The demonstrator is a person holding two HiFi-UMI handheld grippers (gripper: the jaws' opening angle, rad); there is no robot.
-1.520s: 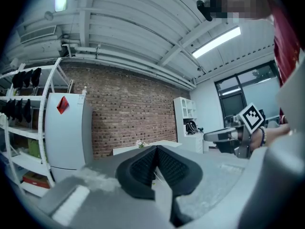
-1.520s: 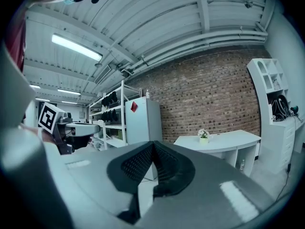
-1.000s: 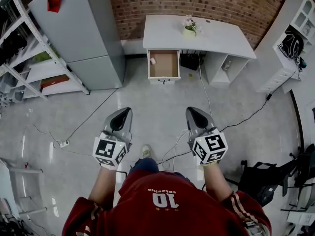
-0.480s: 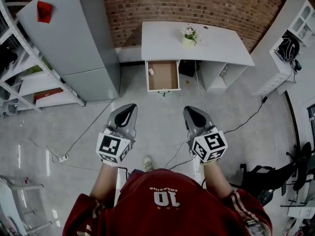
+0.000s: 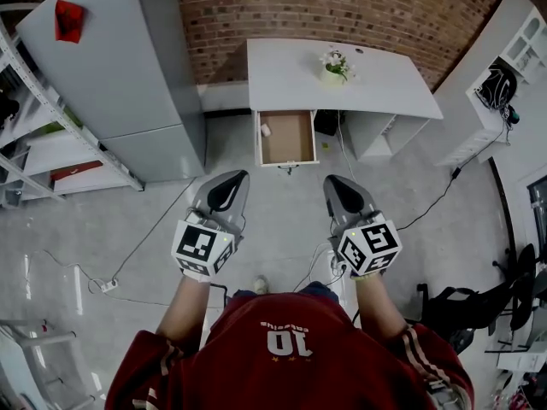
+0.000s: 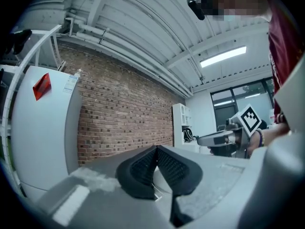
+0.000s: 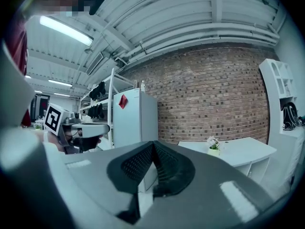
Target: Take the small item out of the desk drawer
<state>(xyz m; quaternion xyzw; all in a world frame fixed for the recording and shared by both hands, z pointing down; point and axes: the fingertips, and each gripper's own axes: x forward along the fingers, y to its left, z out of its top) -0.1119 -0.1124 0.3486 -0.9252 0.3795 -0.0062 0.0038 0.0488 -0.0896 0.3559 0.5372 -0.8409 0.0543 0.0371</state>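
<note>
Drawer [image 5: 289, 140], upper centre, open below white surface [image 5: 282, 71]; small white item [image 5: 266, 130] in its upper left corner. Left claw [image 5: 229, 180] and right claw [image 5: 335, 184], mid-frame: both closed, empty.

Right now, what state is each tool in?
Left tool: closed, holding nothing.
Right tool: closed, holding nothing.

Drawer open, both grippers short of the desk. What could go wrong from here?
1. The small item sits in the back left corner of the drawer, close to its walls. The jaws may find little room there and nudge it instead of gripping.
2. The left gripper and right gripper are both shut; they must open before reaching in.
3. Floor cables lie by the person's feet, so tripping is possible.
</note>
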